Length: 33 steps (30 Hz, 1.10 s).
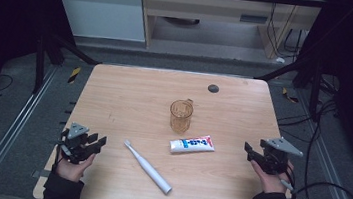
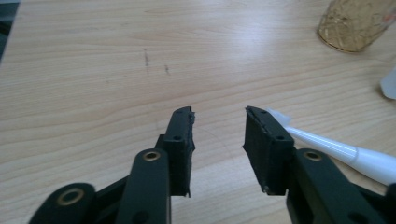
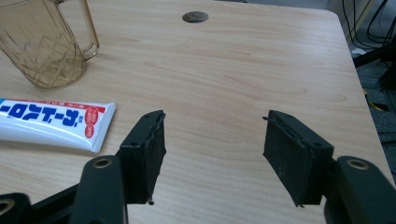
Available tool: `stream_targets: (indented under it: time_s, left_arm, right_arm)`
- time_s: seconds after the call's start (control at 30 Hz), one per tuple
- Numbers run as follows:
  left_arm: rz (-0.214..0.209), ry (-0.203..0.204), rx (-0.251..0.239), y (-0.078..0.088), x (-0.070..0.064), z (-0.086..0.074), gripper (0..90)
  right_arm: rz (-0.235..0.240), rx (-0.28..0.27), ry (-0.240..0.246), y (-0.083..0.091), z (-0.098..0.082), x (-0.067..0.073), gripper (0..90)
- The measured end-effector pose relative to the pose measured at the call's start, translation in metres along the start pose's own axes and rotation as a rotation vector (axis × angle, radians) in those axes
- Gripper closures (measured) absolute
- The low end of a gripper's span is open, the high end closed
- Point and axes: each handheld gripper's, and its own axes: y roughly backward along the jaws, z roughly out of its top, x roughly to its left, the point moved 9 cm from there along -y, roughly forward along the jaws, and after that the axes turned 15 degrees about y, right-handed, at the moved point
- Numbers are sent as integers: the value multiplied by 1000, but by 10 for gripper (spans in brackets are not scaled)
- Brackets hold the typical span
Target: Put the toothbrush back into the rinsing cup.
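An amber plastic cup point(image 1: 181, 115) with a handle stands upright mid-table. A white toothpaste tube point(image 1: 192, 144) lies just in front of it. A white toothbrush point(image 1: 147, 167) lies slanted at the front centre. My left gripper point(image 1: 98, 142) rests at the table's left front edge, open and empty, with the toothbrush point(image 2: 336, 149) just right of its jaws. My right gripper point(image 1: 250, 151) sits at the right front edge, open and empty. In the right gripper view the tube point(image 3: 56, 122) and the cup point(image 3: 44, 44) lie to the left of its jaws.
A wooden table point(image 1: 130, 89) carries a small dark round cap point(image 1: 213, 88) near its far edge. Black frame bars and cables stand around it. A cable trails from the right gripper over the floor at right.
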Motion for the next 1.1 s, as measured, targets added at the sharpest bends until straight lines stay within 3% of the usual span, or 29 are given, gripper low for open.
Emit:
stream_targets:
  time_s: [0.23, 0.5, 0.6, 0.9, 1.1]
  left_arm:
    - [-30, 5, 41, 1, -11, -13, 718]
    - [-55, -77, 94, -3, -30, -31, 884]
    - [-73, -116, 121, -8, -44, -39, 893]
    - [-109, -135, 153, -19, -68, -49, 895]
    - [-110, -156, 168, -28, -78, -51, 895]
  right_arm:
    - [3, 3, 17, 3, -1, 4, 405]
    - [36, 20, 45, 0, -2, 17, 454]
    - [41, 22, 62, -1, -2, 20, 462]
    - [59, 27, 75, -3, 0, 28, 463]
    - [60, 38, 78, -4, -3, 28, 461]
